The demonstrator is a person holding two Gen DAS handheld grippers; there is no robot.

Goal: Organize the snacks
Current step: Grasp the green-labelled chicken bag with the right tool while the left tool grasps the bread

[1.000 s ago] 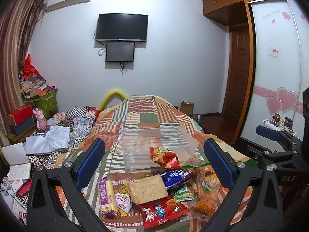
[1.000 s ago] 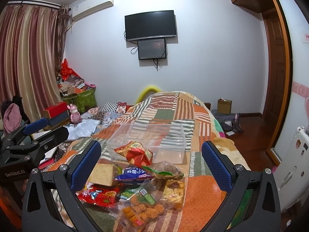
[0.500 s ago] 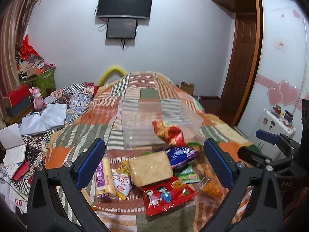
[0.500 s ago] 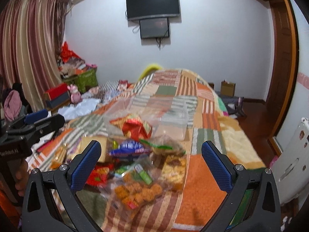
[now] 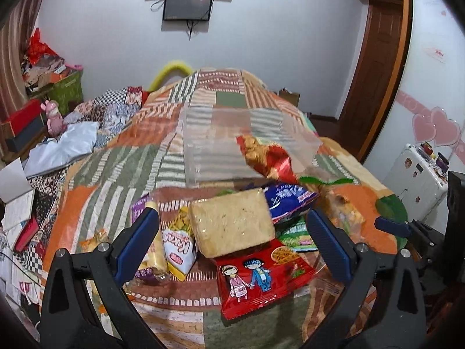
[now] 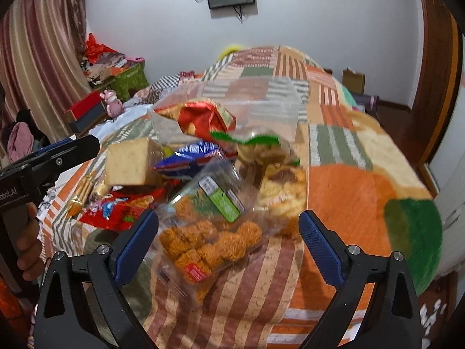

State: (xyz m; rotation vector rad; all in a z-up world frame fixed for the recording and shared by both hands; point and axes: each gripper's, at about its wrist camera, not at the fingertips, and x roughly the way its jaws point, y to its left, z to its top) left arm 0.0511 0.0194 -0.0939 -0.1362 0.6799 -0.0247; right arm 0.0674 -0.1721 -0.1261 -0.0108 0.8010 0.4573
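Observation:
A pile of snack packs lies on the patchwork bedspread (image 5: 122,168) in front of a clear plastic bin (image 5: 221,145). My left gripper (image 5: 232,238) is open above the wrapped sponge cake (image 5: 232,224) and the red cartoon packet (image 5: 258,276). A yellow-white packet (image 5: 177,247) and a purple-wrapped roll (image 5: 154,250) lie by its left finger. My right gripper (image 6: 229,244) is open over the clear bag of orange fried balls (image 6: 209,244). A red-gold chip bag (image 6: 203,116) leans on the bin (image 6: 270,104). A blue packet (image 6: 194,157) and a pastry bag (image 6: 284,186) lie between.
The other gripper shows at the edge of each view, the right one (image 5: 407,226) and the left one (image 6: 52,157). Boxes, a pink toy (image 5: 53,116) and clothes crowd the bed's left side. A white suitcase (image 5: 415,174) and a wooden door (image 5: 375,58) stand right.
Both grippers have tilted down and moved closer to the snack pile, which now fills more of each view. Both stay open and hold nothing.

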